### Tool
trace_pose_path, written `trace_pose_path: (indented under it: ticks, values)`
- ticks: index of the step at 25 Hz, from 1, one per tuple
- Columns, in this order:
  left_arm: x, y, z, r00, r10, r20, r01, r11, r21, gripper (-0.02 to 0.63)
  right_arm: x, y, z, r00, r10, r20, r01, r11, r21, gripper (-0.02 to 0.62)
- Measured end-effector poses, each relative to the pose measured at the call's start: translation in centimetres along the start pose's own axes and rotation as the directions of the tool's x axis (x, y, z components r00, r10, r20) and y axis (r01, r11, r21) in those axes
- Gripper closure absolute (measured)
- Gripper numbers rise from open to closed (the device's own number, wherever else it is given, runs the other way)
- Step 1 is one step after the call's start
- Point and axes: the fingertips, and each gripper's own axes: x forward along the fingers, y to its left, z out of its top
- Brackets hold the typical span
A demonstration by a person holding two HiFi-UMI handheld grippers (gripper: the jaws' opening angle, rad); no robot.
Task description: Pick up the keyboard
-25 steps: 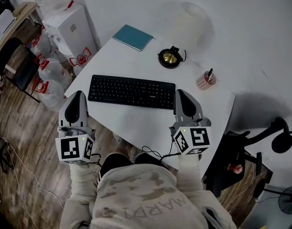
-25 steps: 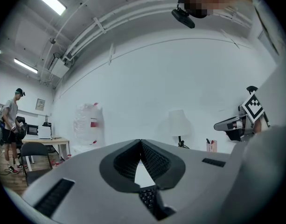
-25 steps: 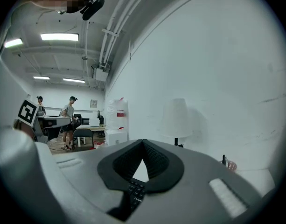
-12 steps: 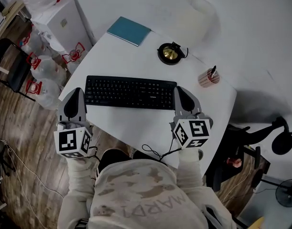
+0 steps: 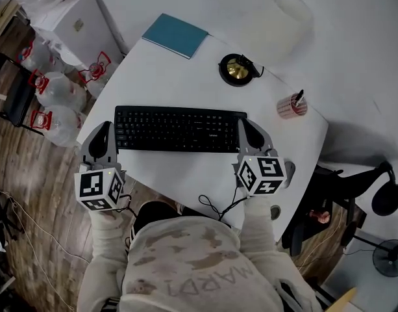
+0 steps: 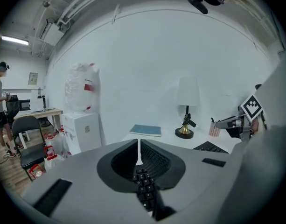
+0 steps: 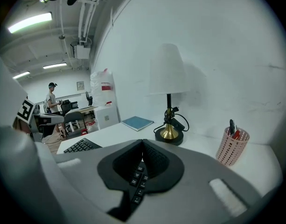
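White table [image 5: 186, 174] is carrying the black keyboard [image 5: 179, 129], lying flat mid-surface, with notebook [image 5: 174, 35], lamp base [image 5: 237, 69] and pen cup [image 5: 291, 105] sitting behind it. Left gripper [image 5: 105, 127] is hovering just beside its left end, right gripper [image 5: 245, 123] beside its right end. Both are showing jaws pressed together, gripping nothing.

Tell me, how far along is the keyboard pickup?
Done: the left claw is at the left end of the keyboard, the right claw at its right end. In hand: nothing; both claws are shut and empty. Left: grip the keyboard and lift it off the table, where it lies flat.
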Motion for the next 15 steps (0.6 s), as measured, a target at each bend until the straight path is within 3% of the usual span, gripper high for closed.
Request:
trace_pose_path:
  ticks: [4,15]
  values:
    - [1.4,0.6,-1.9,0.998,-0.006,-0.061,0.005,1.000,-0.012,0.592,1.1,-0.9,-1.6,0.999,-0.017,-0.049,0.018,1.000,0.023,0.581]
    - [3.7,1.5,-6.8,0.972,-0.051,-0.230,0.043,0.998,-0.039,0.443,2.5,-2.8,-6.5,0.979,-0.012,-0.201,0.028,0.997,0.075,0.393]
